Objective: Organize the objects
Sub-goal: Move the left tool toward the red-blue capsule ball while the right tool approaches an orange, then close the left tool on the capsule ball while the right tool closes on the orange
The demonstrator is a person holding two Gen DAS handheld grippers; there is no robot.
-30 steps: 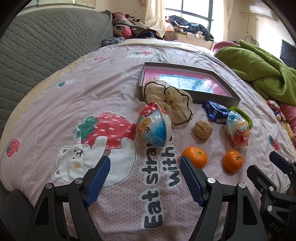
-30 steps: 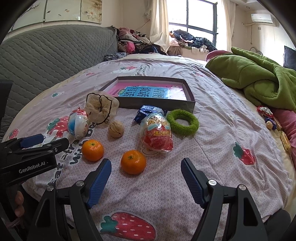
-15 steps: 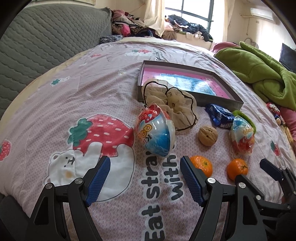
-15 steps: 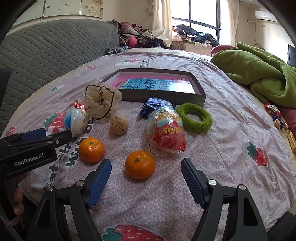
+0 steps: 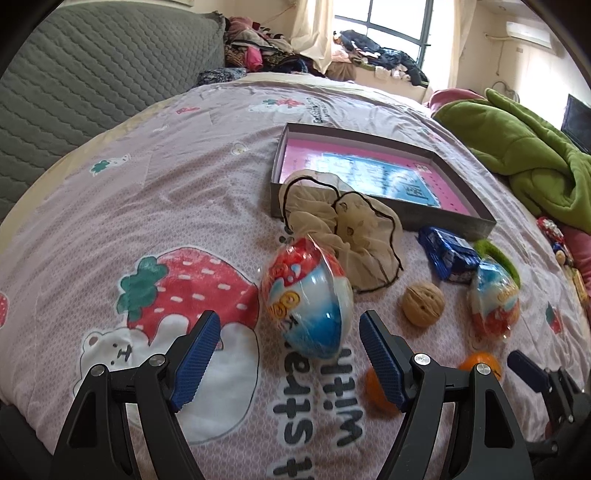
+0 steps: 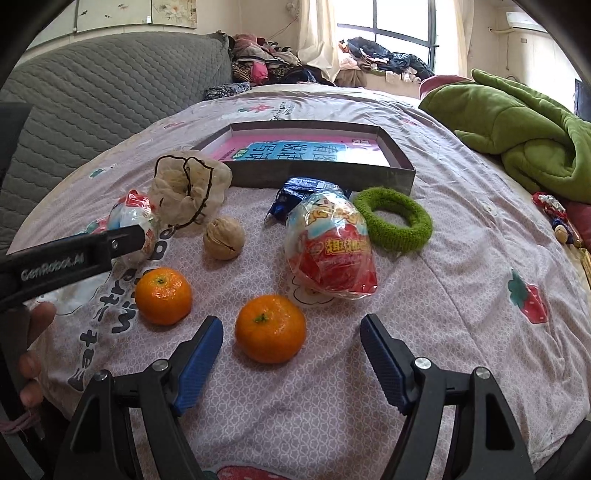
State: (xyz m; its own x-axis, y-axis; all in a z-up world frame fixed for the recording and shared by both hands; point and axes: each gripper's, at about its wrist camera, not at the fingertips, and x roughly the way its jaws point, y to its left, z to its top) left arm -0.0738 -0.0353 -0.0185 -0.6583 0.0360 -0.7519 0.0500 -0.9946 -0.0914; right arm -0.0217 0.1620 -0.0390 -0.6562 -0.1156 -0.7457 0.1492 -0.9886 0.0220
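Left gripper [image 5: 286,356] jaws wide, egg toy [image 5: 306,299] between; right gripper [image 6: 291,360] jaws wide, orange [image 6: 270,328] between.

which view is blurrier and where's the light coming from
Left wrist view: motion-smeared, the egg-shaped snack pack and bedspread lettering soft, near orange a blur. Right wrist view: sharp, the oranges crisp. Both: blown-out window backlight, fisheye bending and dark corners.

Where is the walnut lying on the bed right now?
In the right wrist view the walnut lies left of centre on the bedspread, just in front of the beige mesh pouch and behind the left tangerine.
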